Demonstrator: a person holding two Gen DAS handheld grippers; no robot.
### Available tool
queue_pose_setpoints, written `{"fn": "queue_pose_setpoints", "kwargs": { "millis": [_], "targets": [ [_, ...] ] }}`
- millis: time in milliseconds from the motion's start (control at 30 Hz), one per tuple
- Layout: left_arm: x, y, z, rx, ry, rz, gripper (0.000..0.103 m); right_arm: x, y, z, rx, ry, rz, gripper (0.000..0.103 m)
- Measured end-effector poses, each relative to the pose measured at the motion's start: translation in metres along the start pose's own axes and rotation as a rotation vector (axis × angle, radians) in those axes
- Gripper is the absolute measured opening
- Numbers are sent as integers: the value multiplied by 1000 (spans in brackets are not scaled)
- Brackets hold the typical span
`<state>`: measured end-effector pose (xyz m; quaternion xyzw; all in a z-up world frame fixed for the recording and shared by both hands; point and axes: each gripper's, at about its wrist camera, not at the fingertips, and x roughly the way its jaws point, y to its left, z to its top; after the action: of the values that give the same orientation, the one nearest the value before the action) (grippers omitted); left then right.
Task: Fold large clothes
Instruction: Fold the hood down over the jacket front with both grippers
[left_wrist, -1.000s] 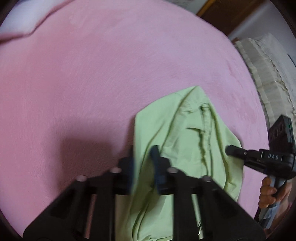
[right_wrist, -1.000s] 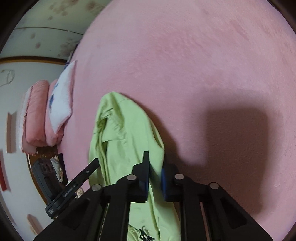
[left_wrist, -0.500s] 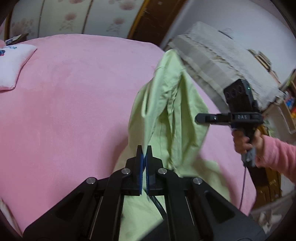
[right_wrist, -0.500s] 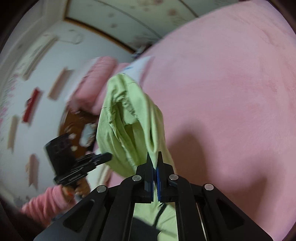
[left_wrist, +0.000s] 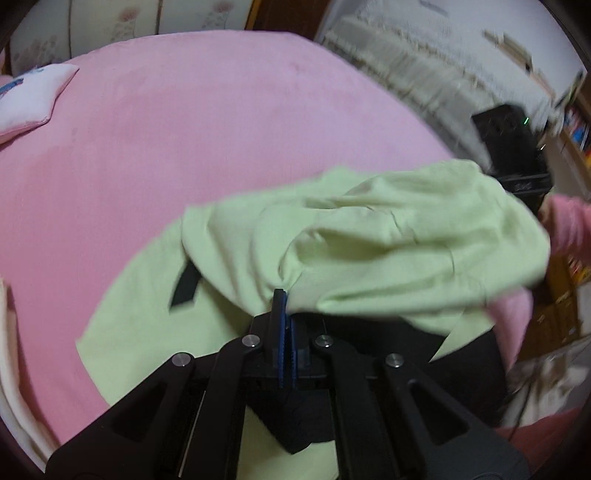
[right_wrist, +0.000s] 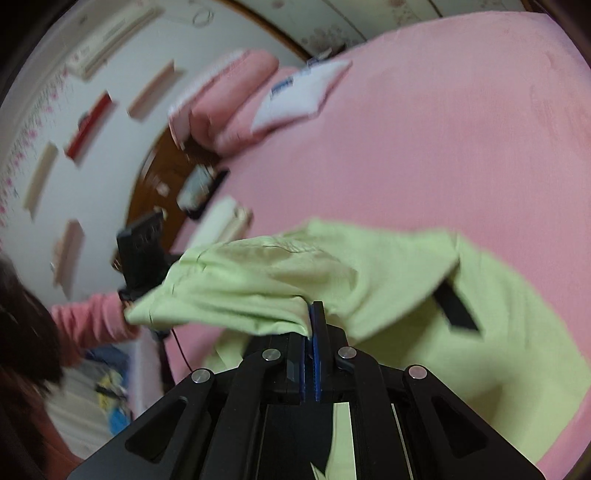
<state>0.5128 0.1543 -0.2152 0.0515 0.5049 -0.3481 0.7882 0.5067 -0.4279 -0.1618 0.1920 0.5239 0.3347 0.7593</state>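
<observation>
— While the left gripper (left_wrist: 283, 295) pinches a fold, where does the light green garment (left_wrist: 369, 240) sit?

— Stretched between both grippers above the pink bed (left_wrist: 184, 147); the right gripper (right_wrist: 313, 308) is clamped on its other side.

— How does it look?

— Crumpled, with a black strip, lower part draped on the bed. Its long axis runs gripper to gripper.

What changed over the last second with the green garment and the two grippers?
Both jaws closed on the light green garment: the left gripper and right gripper now pinch its fabric, lifted and stretched between them instead of lying bunched. Part of it still rests on the pink bedspread, which is unchanged.
</observation>
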Motion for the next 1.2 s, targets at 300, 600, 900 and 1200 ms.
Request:
{"fn": "queue_pose_setpoints", "kwargs": {
  "millis": [300, 600, 900, 1200],
  "targets": [
    [49, -32, -69, 194, 98, 267, 5, 84, -1, -57, -29, 129, -266, 9],
    [27, -23, -24, 47, 192, 282, 65, 66, 23, -40, -36, 132, -325, 10],
    [-58, -41, -23, -85, 31, 290, 65, 46, 55, -47, 3, 155, -357, 97],
    [-7, -72, -18, -359, -42, 185, 59, 17, 83, -94, 221, -159, -212, 97]
  ]
}}
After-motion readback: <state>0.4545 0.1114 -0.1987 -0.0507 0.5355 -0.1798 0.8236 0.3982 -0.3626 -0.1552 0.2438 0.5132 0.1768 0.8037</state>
